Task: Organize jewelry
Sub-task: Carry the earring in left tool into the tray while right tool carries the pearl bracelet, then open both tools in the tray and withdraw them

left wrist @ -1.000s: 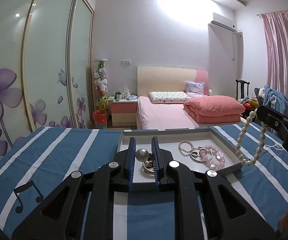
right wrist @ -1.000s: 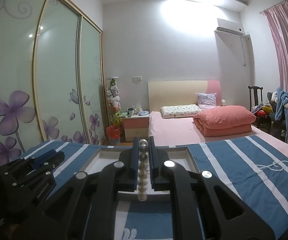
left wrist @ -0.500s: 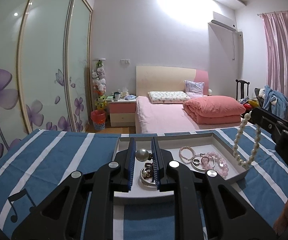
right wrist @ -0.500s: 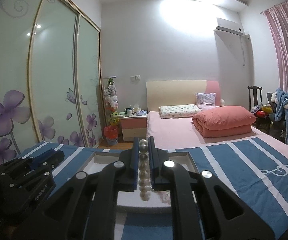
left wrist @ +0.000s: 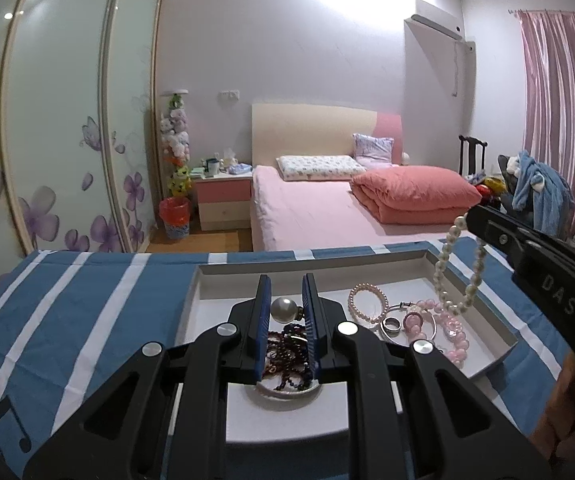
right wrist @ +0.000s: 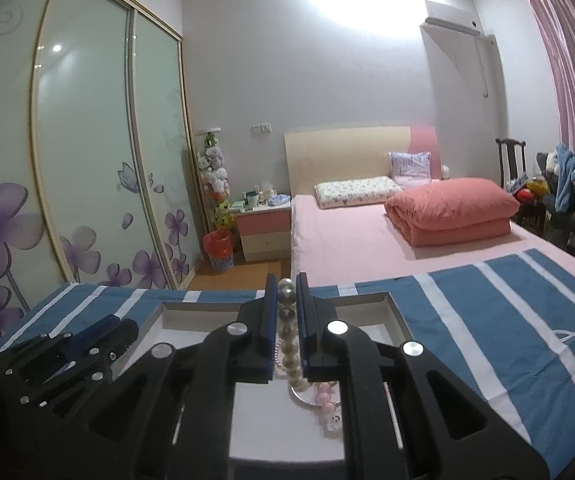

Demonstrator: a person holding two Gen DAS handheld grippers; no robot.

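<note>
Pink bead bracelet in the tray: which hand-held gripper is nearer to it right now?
Right. The right hand-held gripper hangs above the tray's right end, its pearl strand dangling just over the pink bead bracelet. The left hand-held gripper, holding a large pearl piece, sits farther left.

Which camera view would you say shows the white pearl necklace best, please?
The left wrist view: the pearl necklace hangs there as a full loop from the right gripper above the tray. The right wrist view shows only one strand of beads running between its fingers.
</note>
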